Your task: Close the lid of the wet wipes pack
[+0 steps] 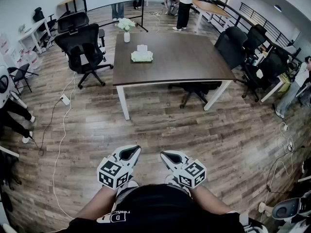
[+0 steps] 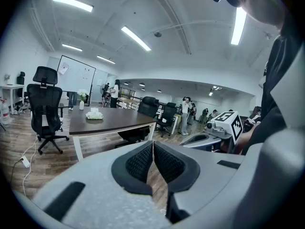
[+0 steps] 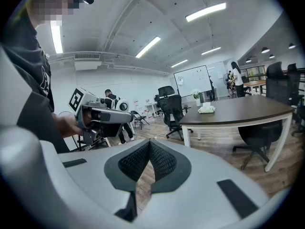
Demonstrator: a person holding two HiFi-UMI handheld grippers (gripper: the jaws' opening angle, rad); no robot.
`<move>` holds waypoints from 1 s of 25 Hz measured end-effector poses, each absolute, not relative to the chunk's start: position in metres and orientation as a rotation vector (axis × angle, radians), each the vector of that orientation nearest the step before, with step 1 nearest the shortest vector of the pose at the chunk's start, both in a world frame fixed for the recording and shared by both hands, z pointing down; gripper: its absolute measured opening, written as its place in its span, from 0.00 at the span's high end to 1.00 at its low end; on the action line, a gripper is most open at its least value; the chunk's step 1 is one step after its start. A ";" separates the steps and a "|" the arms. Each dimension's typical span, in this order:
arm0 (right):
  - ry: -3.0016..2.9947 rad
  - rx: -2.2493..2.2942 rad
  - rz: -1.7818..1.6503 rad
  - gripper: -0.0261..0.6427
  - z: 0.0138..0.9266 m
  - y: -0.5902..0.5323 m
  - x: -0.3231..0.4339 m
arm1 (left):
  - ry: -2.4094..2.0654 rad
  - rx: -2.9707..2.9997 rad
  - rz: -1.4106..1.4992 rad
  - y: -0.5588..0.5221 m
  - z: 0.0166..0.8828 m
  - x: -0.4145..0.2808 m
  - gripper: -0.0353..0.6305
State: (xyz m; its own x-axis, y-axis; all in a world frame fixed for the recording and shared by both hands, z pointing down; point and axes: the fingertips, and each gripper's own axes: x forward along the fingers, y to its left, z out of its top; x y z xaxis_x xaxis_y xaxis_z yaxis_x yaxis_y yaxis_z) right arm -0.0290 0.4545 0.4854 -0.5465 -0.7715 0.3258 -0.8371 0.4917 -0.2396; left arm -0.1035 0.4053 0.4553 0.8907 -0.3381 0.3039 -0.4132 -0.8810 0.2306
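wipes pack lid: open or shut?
Likely open: a white flap stands up from the wet wipes pack on the table. Too far to be sure.

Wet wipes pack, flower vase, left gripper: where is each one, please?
wet wipes pack (image 1: 142, 57), head view, middle of its top.
flower vase (image 1: 127, 37), head view, the white body.
left gripper (image 2: 153, 144), left gripper view, where its shut tips meet.

Empty right tongs (image 3: 149, 143), jaws together, wet wipes pack (image 3: 207, 109) on distant brown table (image 3: 248, 111), black chair (image 3: 170, 107) beside it
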 end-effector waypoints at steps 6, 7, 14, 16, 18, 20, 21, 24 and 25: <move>-2.554 1.388 0.556 0.95 0.488 0.450 -0.033 | -0.561 2.763 0.360 0.400 0.457 -0.106 0.91; -2.554 1.385 0.556 0.95 0.488 0.449 -0.034 | -0.559 2.764 0.359 0.399 0.457 -0.106 0.91; -2.541 1.388 0.544 0.95 0.490 0.444 -0.045 | -0.553 2.785 0.377 0.393 0.458 -0.114 0.91; -2.528 1.388 0.546 0.95 0.491 0.441 -0.052 | -0.541 2.773 0.361 0.392 0.455 -0.119 0.91; -2.530 1.394 0.565 0.95 0.492 0.438 -0.061 | -0.528 2.750 0.337 0.389 0.455 -0.126 0.91; -2.539 1.402 0.578 0.95 0.493 0.436 -0.070 | -0.520 2.737 0.327 0.386 0.456 -0.135 0.91; -2.541 1.409 0.580 0.95 0.493 0.435 -0.074 | -0.518 2.737 0.330 0.386 0.457 -0.141 0.91; -2.541 1.445 0.592 0.95 0.492 0.433 -0.086 | -0.511 2.744 0.344 0.384 0.461 -0.158 0.91; -2.540 1.462 0.602 0.95 0.492 0.433 -0.090 | -0.507 2.746 0.348 0.384 0.463 -0.164 0.91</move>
State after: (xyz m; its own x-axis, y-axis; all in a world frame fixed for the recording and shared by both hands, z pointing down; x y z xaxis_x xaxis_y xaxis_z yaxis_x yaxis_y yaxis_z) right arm -0.0905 0.4325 0.4921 -0.5139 -0.7948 0.3227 -0.8551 0.4445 -0.2669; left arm -0.1643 0.3843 0.4626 0.9069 -0.3027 0.2932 -0.3824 -0.8835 0.2706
